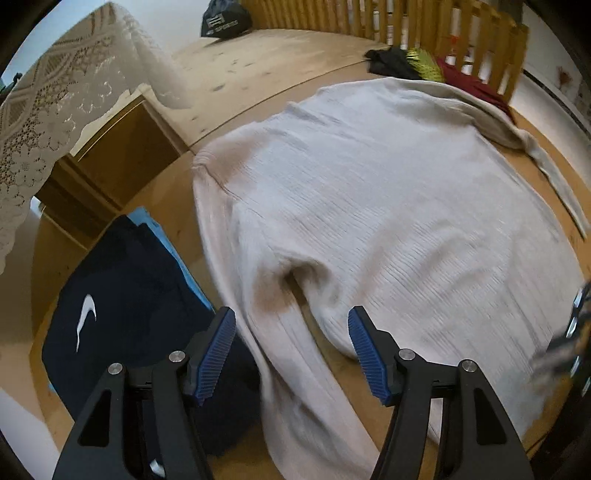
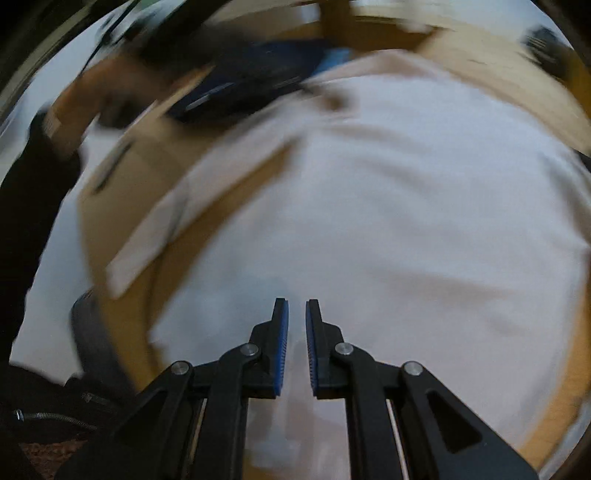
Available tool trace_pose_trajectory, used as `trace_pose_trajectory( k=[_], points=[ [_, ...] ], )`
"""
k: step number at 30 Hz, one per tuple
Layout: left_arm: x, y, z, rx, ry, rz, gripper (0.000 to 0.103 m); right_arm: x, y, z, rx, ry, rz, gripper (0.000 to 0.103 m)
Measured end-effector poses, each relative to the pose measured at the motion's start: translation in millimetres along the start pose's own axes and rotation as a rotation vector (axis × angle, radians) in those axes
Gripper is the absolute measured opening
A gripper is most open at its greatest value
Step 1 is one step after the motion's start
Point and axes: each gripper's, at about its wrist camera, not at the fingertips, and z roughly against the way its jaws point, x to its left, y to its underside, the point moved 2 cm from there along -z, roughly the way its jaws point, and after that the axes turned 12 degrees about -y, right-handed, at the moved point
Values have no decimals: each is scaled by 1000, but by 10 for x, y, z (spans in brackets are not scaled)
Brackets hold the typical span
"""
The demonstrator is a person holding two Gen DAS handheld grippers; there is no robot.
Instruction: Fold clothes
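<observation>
On the wooden tabletop (image 1: pixel 280 62), in the left wrist view, the pale ribbed sweater (image 1: pixel 369 206) lies spread flat, one sleeve (image 1: pixel 295 362) trailing toward the camera. The left gripper (image 1: pixel 291 332) hangs released above that sleeve, nothing between its jaws. Beside it lies a folded navy garment (image 1: pixel 129 306) with a white swoosh logo (image 1: pixel 85 317); a dark bag (image 1: pixel 225 18) farther off carries lettering too blurred to read.

In the right wrist view, heavily smeared, the right gripper (image 2: pixel 296 325) is nearly clenched, a narrow gap showing and no cloth in it, over the sweater (image 2: pixel 388 221). I judge folding is just starting; next, a sleeve needs pinching and folding across the body.
</observation>
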Motion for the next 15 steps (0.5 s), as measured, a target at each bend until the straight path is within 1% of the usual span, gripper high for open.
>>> trace_pose_trajectory(
  k=[3,6,8,9,11,12,14,15],
  points=[
    [-130,389,326,1,-1,-52,61,317,28,-245,42,-50,44,10],
    [-207,748,480,18,16,-73,62,479,61,-409,57,-58,63,10],
    [-220,976,547,31,21,-67,61,549,47,-514,60,-25,79,10],
    [-224,1060,571,34,20,-64,61,565,40,-567,60,6,86,10],
    [-220,1206,634,37,21,-59,62,618,37,-619,52,31,96,10],
    [-215,1269,660,38,24,-56,62,648,39,-624,55,36,89,11],
    [-202,1377,706,37,31,-50,62,755,92,-642,71,-5,78,18],
    [-193,1382,705,35,34,-47,62,833,131,-654,82,-17,91,21]
  ],
)
